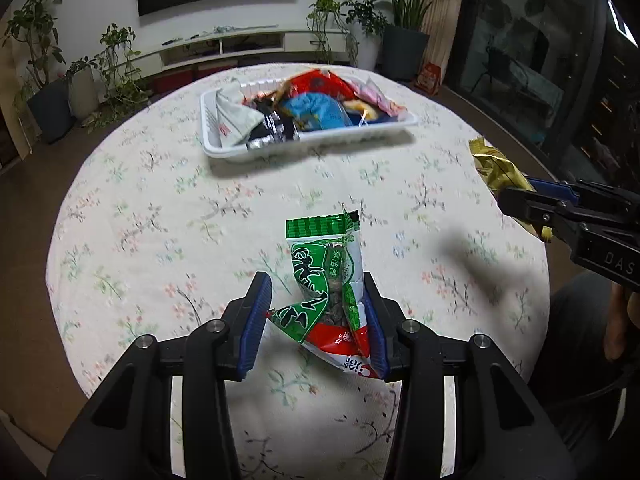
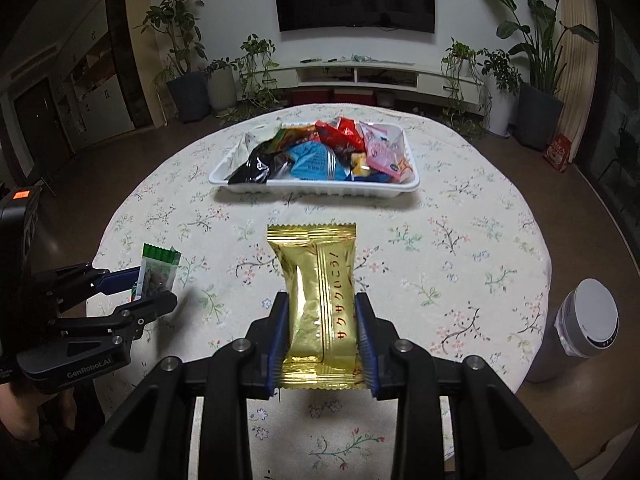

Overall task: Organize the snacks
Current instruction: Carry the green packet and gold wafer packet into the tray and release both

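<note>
My left gripper is shut on a green and red snack packet and holds it above the round table. The packet also shows in the right wrist view, in the left gripper. My right gripper is shut on a gold snack packet, held above the table's near side. The gold packet and the right gripper show at the right of the left wrist view. A white tray full of several snack packets sits on the far side of the table; it also shows in the right wrist view.
The table has a floral cloth. A grey and white cylinder container stands on the floor off the table's right edge. Potted plants and a low TV cabinet line the far wall.
</note>
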`<action>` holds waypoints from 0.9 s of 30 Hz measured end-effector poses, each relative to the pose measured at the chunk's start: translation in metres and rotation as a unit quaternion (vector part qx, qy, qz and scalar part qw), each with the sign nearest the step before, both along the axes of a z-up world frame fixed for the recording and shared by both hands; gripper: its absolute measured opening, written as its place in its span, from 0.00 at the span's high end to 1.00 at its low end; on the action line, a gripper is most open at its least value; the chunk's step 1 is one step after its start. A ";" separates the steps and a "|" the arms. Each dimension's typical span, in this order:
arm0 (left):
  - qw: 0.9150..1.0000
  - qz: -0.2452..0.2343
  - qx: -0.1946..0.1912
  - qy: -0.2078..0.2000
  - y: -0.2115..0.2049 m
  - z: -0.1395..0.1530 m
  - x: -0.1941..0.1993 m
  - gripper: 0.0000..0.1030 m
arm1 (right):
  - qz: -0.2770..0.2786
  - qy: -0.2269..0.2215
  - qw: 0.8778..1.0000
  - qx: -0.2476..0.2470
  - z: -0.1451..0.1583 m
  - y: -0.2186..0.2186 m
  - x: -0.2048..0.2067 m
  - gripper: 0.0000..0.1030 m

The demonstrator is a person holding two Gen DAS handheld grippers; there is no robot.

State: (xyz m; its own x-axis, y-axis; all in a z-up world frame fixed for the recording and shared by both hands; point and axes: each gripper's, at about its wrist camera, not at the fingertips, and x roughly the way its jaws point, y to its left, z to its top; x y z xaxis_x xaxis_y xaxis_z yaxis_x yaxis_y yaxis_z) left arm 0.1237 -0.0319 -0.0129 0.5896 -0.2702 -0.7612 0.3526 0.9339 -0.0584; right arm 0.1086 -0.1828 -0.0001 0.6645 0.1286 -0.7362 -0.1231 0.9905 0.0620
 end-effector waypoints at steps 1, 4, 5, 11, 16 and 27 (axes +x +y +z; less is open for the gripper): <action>1.000 0.001 -0.002 -0.003 0.001 0.004 0.002 0.60 | 0.001 -0.002 1.000 -0.001 0.002 0.000 0.001 0.67; 1.000 0.003 -0.007 -0.009 0.005 0.014 0.011 0.60 | 0.001 -0.011 1.000 -0.004 0.009 -0.002 0.005 0.67; 1.000 0.004 -0.010 -0.012 0.006 0.018 0.015 0.60 | 0.002 -0.013 1.000 -0.006 0.012 -0.003 0.008 0.67; 0.998 0.017 -0.026 -0.047 0.016 0.060 0.046 0.60 | 0.009 -0.032 0.999 -0.010 0.036 -0.011 0.032 0.67; 0.997 0.016 -0.028 -0.071 0.015 0.098 0.086 0.60 | 0.007 -0.060 0.998 -0.015 0.067 -0.021 0.061 0.67; 0.997 0.032 -0.049 -0.040 -0.007 0.099 0.206 0.60 | 0.015 -0.065 0.998 0.000 0.093 -0.020 0.175 0.67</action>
State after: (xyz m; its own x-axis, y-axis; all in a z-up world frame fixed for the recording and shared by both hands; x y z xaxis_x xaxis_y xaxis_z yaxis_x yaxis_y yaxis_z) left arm 0.3296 -0.0387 0.0859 0.6656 -0.3006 -0.6831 0.2996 0.9459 -0.1244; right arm 0.2841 -0.2028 0.0925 0.7502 0.1496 -0.6441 -0.1593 0.9863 0.0436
